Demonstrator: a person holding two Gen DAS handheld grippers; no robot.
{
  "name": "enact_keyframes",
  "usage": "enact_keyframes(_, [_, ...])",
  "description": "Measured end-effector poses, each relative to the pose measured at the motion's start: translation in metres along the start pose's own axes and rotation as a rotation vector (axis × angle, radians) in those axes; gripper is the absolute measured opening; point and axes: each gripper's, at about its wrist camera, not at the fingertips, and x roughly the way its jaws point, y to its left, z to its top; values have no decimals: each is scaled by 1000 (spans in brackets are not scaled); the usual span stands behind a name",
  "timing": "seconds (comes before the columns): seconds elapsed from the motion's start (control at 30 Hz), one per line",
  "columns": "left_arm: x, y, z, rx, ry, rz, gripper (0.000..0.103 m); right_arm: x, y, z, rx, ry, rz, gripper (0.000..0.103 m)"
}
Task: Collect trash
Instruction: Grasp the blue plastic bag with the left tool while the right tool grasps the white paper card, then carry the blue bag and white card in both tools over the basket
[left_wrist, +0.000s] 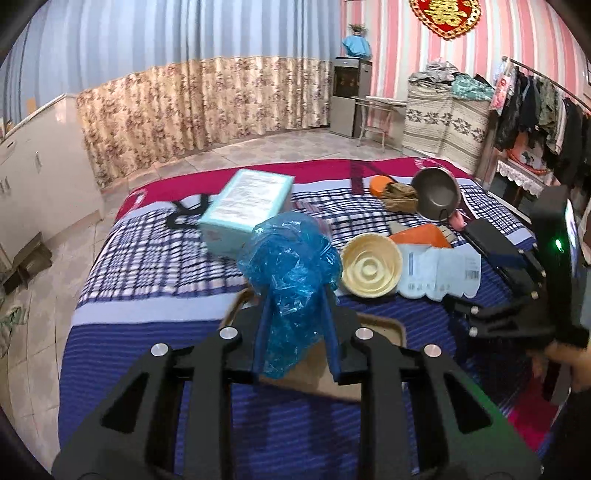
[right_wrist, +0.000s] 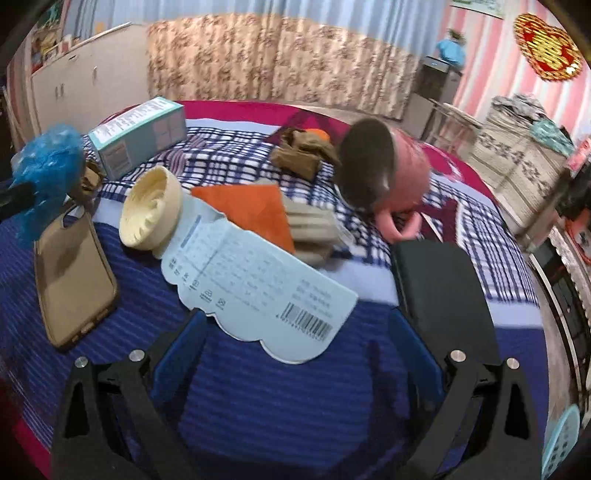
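Left gripper (left_wrist: 295, 314): fingers clamped on blue plastic bag (left_wrist: 291, 273), held above the bed (left_wrist: 147, 295).
Right gripper (right_wrist: 295, 354): fingers apart, nothing between them, just before a pale blue card (right_wrist: 258, 291).
Phone case (right_wrist: 74, 277): on bed, beneath the bag.

Left gripper (left_wrist: 295, 314) fingers (left_wrist: 263, 332) clamp crumpled blue plastic bag (left_wrist: 291, 269).

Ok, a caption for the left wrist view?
Left tongs shut on crumpled blue plastic bag above striped bedspread.
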Motion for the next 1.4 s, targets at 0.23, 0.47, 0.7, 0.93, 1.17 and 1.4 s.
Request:
enact_keyframes(0.23, [-9,18,-4,-46,9,18,24,12,12,17,-141,63,80,96])
enact_keyframes(0.47, [-11,12,-5,-43,1,23,24,0,3,3,-82,42,169,74])
enact_keyframes(0.7, [-19,-6,-3,-25,-7,-2,24,-39,-12,-31,-14,-17,161,74])
enact_keyframes(0.93, [-24,-52,5,26,-32,-72,24,-103,-67,-67,107,-88,59,74])
enact_keyframes(1.17, [-24,-132,12,111,-53,-180,24,-167,-146,-123,289,-146,-111,74])
enact_keyframes(1.4, [-30,-217,15,192,-76,-283,24,-218,-229,-185,498,-188,-268,74])
